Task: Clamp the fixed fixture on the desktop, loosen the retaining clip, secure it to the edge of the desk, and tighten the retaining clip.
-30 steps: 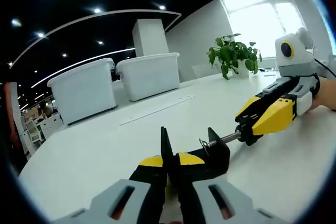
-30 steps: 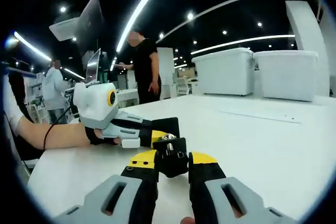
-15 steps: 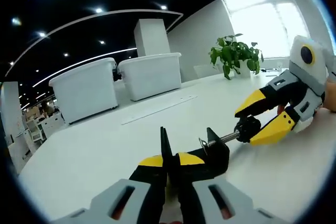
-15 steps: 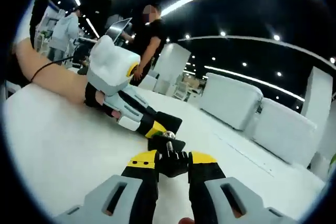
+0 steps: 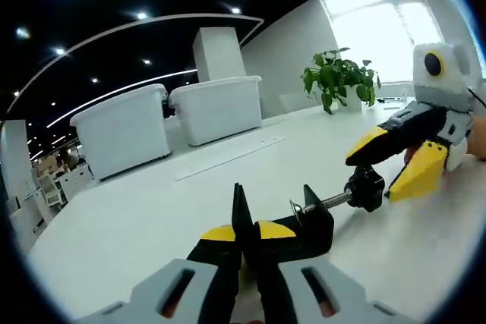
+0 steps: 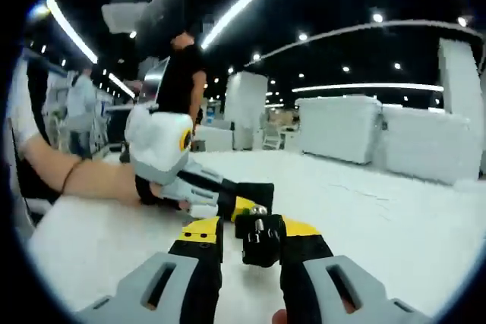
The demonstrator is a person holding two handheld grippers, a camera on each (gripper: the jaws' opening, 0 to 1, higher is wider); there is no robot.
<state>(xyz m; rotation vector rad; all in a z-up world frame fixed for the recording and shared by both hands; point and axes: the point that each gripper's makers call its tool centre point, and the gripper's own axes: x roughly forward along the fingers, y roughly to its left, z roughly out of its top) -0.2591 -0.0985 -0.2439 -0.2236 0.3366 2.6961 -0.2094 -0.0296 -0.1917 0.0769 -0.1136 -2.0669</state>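
A black clamp fixture lies on the white desk. My left gripper is shut on its upright frame plate. The clamp's screw runs right to a black knob. My right gripper comes in from the right with its yellow fingers spread on either side of that knob. In the right gripper view the knob stands between my right gripper jaws, which are open, with a gap on the left. Beyond it, the left gripper holds the clamp body, a person's arm behind it.
Two white bins stand at the back of the desk, with a flat strip lying in front of them. A potted plant is at the far right. People stand behind the desk.
The right gripper rolled around the knob, then its jaws spread apart and came off it. The left gripper has kept its hold on the clamp.
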